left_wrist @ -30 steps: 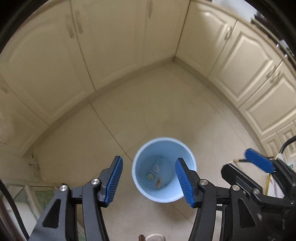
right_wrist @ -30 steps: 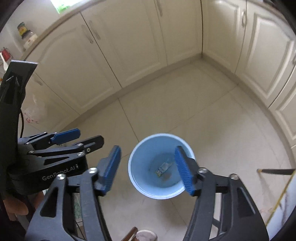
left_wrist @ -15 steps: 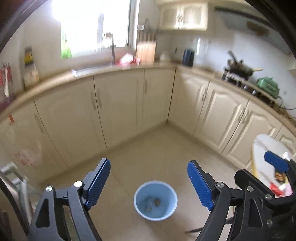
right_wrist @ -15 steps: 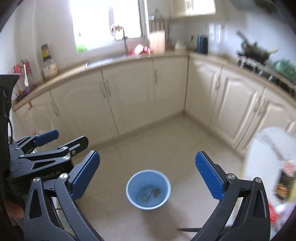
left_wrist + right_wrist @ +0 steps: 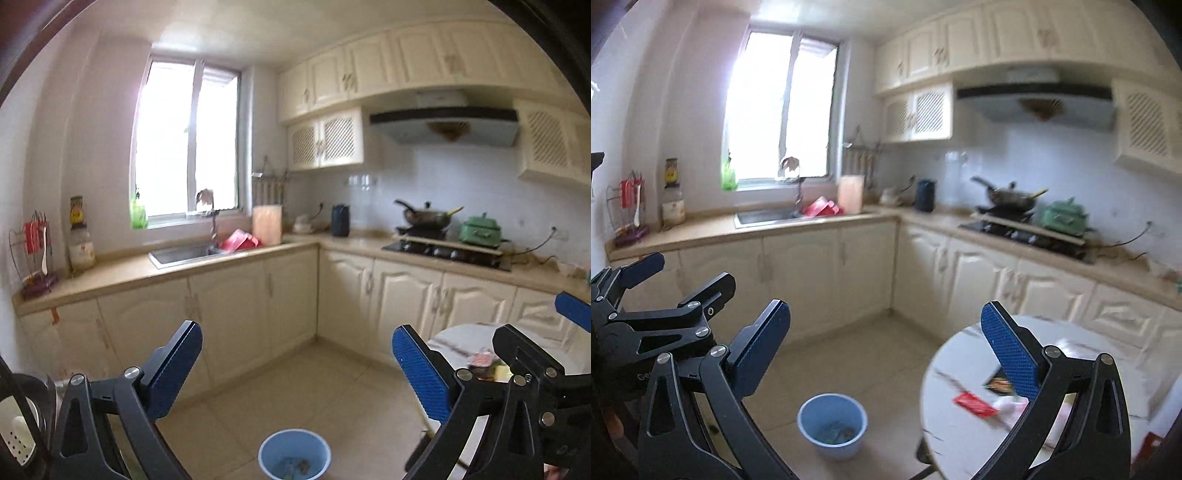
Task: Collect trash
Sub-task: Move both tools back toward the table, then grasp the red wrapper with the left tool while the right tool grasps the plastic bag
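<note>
Blue bucket [image 5: 832, 430] is sitting on the floor while you are holding both the left gripper [image 5: 297, 373] and right gripper [image 5: 884, 350] spread and empty; wrappers [image 5: 973, 404] are littering the round table [image 5: 960, 354], where a blurred approach risks sweeping them off.

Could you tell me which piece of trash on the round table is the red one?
It is the flat red wrapper near the round table front edge. The dark packet lies just behind it, and the pale crumpled piece sits to its right.
</note>
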